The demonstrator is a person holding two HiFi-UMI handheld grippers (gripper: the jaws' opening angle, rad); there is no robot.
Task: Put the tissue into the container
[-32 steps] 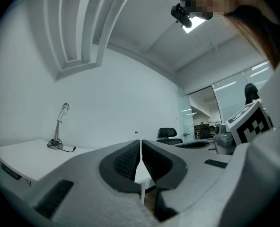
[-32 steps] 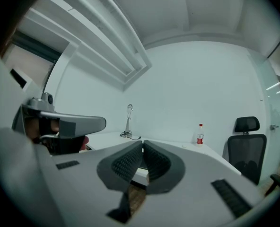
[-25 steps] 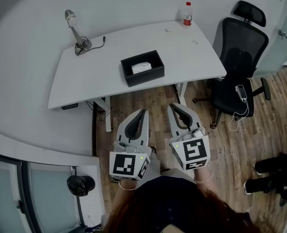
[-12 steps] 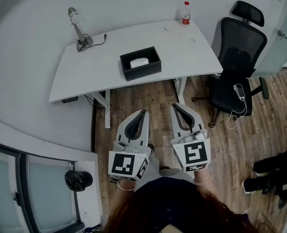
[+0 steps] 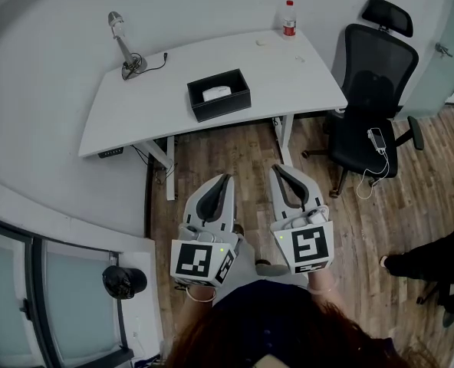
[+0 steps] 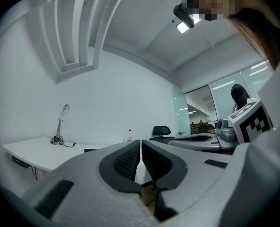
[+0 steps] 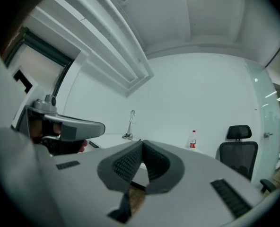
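A brown wooden plank floor [image 5: 365, 228] runs under and in front of the white rounded table [image 5: 158, 106]. A black mesh office chair [image 5: 373, 90] stands at the table's right end, with a phone on a white cable [image 5: 377, 139] lying on its seat.

The left gripper [image 5: 228, 178], grey with a marker cube, is held over the floor well in front of the table. Its jaws are together with nothing between them, as the left gripper view shows [image 6: 140, 142]. The right gripper [image 5: 275, 167] hangs just beside it, equally clear of the table. Its jaws are also pressed together and empty in the right gripper view [image 7: 141, 142].

A black rectangular open-topped container [image 5: 221, 107] sits near the middle of the table, close to its front edge. A silver gooseneck desk lamp [image 5: 126, 48] stands at the table's back left. A clear plastic bottle with a red label [image 5: 289, 19] stands at the table's back right corner. The white tissue pack [image 5: 216, 93] lies inside the container.
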